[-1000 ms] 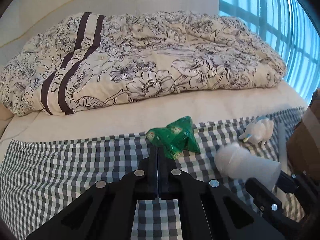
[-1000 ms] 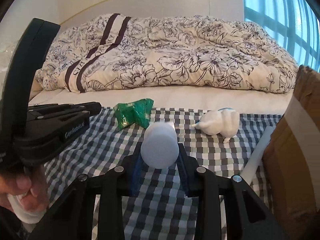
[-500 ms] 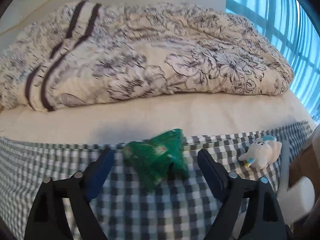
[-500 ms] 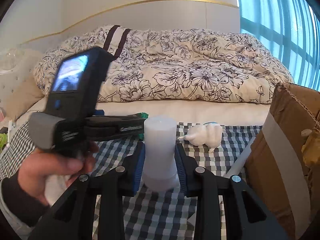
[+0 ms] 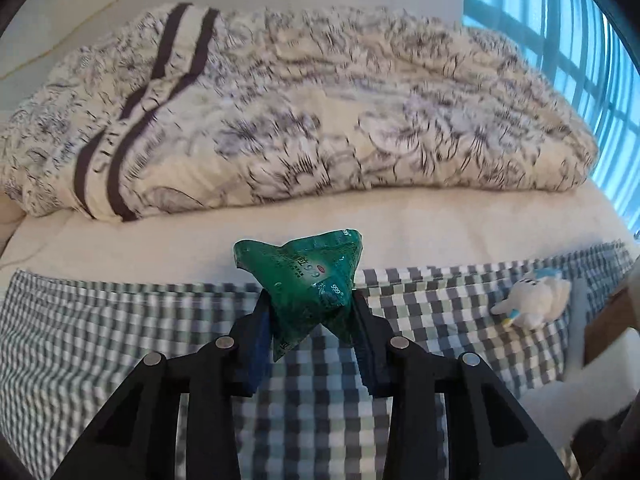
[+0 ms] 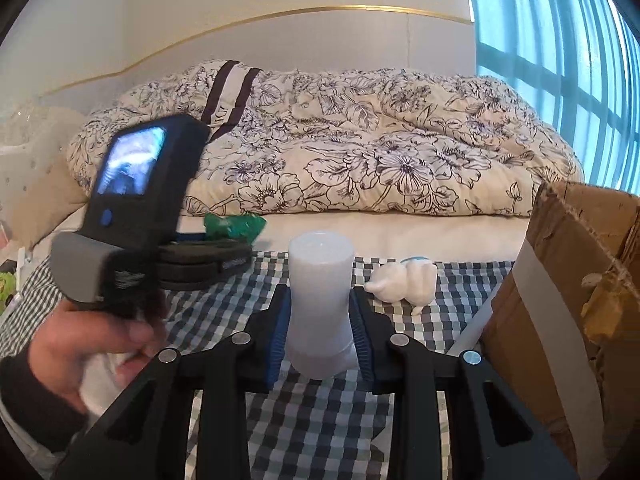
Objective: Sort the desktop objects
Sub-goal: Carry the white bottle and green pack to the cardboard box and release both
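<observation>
Both your tongs are loaded above the checked cloth point(image 5: 120, 320).

Your left gripper point(image 5: 308, 320) pinches a crinkled green foil packet point(image 5: 308, 280) printed "999"; your right gripper point(image 6: 320, 320) squeezes a smooth, waisted white plastic bottle point(image 6: 320, 300) upright between its blue pads. A white plush toy point(image 6: 404, 284) lies just beyond, with a cardboard box point(image 6: 560, 300) to its right.

Daylight, cool and blue, enters through the tall blue-tinted window point(image 6: 560, 80); room evenly bright, shadows soft. Left wrist view: floral cream quilt point(image 5: 320, 120) left of the window smeared by motion blur. Right wrist view sharp, except the blurred hand point(image 6: 92, 344). Fisheye bends the window bars; corners go black.
</observation>
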`<state>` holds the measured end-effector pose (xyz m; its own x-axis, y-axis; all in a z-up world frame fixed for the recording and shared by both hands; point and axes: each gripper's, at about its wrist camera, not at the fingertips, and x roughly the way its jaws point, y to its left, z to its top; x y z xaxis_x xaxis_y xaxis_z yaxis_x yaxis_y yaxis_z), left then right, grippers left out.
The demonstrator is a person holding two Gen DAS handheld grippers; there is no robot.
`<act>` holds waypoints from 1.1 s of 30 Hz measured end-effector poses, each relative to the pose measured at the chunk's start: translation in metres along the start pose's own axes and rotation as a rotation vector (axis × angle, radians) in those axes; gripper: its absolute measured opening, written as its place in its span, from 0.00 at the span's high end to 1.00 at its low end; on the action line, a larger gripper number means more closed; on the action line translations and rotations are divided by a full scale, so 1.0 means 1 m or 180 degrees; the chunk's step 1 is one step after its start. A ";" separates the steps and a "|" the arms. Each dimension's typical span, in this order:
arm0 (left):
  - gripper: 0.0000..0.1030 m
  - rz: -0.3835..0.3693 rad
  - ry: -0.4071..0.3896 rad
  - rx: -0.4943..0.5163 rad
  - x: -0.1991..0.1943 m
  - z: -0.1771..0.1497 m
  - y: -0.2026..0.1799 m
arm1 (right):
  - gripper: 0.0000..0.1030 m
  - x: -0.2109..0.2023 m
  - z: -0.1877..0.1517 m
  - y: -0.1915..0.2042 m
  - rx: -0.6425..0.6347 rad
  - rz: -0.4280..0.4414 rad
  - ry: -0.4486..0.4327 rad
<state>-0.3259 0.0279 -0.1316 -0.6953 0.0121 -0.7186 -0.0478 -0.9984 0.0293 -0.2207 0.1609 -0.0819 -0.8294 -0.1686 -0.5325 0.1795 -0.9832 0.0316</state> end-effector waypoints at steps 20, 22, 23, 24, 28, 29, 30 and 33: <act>0.64 -0.0151 -0.0801 -0.0082 -0.171 -0.012 0.025 | 0.72 -0.098 0.017 0.022 -0.0111 -0.0156 -0.0446; 0.64 -0.0177 -0.0879 -0.0072 -0.188 -0.014 0.023 | 0.72 -0.109 0.019 0.022 -0.0114 -0.0184 -0.0495; 0.64 -0.0192 -0.0926 -0.0061 -0.197 -0.015 0.021 | 0.72 -0.116 0.019 0.021 -0.0112 -0.0203 -0.0525; 0.64 -0.0204 -0.0967 -0.0051 -0.205 -0.016 0.019 | 0.72 -0.121 0.020 0.019 -0.0107 -0.0210 -0.0546; 0.64 -0.0275 -0.1124 -0.0008 -0.236 -0.020 0.008 | 0.72 -0.143 0.023 0.012 -0.0081 -0.0258 -0.0643; 0.64 -0.0297 -0.1159 0.0004 -0.242 -0.020 0.005 | 0.72 -0.150 0.024 0.010 -0.0072 -0.0276 -0.0675; 0.64 -0.0315 -0.1192 0.0014 -0.248 -0.021 0.002 | 0.72 -0.156 0.023 0.007 -0.0069 -0.0289 -0.0697; 0.64 -0.0381 -0.1260 0.0062 -0.263 -0.023 -0.009 | 0.72 -0.171 0.024 -0.002 -0.0056 -0.0333 -0.0755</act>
<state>-0.1263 0.0324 0.0407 -0.9059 0.1521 -0.3951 -0.1561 -0.9875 -0.0223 -0.0917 0.1901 0.0291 -0.9445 -0.0796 -0.3188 0.0937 -0.9952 -0.0291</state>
